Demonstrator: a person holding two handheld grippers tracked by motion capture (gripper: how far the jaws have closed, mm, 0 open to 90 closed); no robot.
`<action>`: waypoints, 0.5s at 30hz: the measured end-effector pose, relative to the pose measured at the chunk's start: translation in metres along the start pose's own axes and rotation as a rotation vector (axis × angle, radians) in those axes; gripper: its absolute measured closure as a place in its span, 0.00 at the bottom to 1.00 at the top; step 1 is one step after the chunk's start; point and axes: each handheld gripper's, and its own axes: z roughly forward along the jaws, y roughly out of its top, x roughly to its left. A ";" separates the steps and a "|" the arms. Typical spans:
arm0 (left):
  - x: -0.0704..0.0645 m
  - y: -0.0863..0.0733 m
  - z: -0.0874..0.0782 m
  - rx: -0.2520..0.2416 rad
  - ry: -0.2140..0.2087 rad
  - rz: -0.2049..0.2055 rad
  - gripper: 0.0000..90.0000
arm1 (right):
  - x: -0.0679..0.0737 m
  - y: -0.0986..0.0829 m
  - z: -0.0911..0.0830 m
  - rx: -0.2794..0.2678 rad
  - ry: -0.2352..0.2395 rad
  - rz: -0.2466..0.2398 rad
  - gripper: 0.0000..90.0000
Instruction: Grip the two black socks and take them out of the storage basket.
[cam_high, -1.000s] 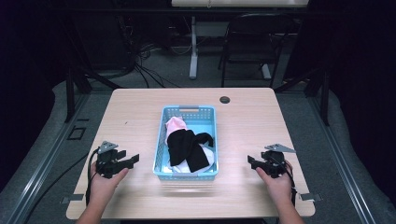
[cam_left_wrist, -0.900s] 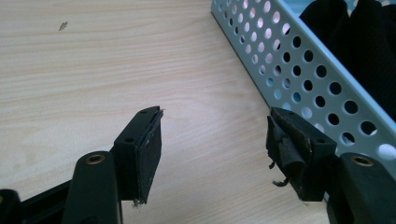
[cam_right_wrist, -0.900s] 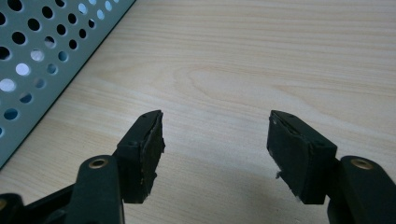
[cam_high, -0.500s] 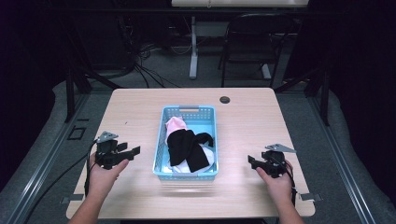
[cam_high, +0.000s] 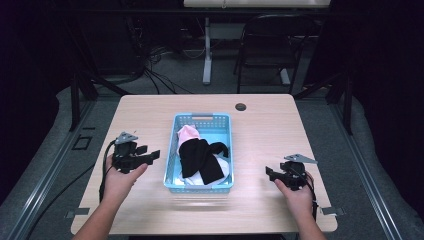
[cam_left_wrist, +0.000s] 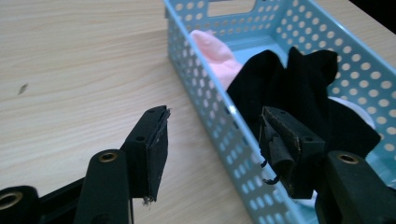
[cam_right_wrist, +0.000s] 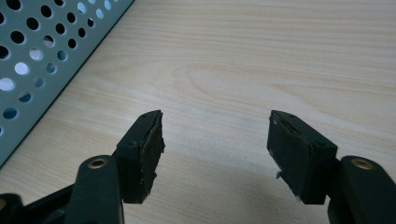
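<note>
My left gripper has risen off the table and moved up and in toward the blue basket over the last second; its jaws stand wide, holding nothing. In the left gripper view, one jaw hangs over bare tabletop and the other over the basket's near wall, so the rim lies between them.

Inside the basket, the black garment lies across the middle, touching the pink cloth at the far end and covering part of a white item nearer me. The black garment is closest to my raised jaw, and I judge it the likely first pick: the approach has begun, the grasp has not.

My right gripper has kept its place low over the table, just beside the basket's other wall, jaws wide and empty.
</note>
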 end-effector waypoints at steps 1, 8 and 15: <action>-0.007 0.005 0.005 0.005 -0.014 0.013 0.47 | 0.000 0.000 0.000 0.000 0.000 0.000 0.40; -0.029 0.020 0.020 0.019 -0.053 0.055 0.52 | -0.001 0.000 0.000 0.002 0.004 -0.001 0.40; -0.052 0.037 0.038 0.026 -0.105 0.072 0.54 | -0.002 0.000 0.000 -0.004 0.003 0.003 0.40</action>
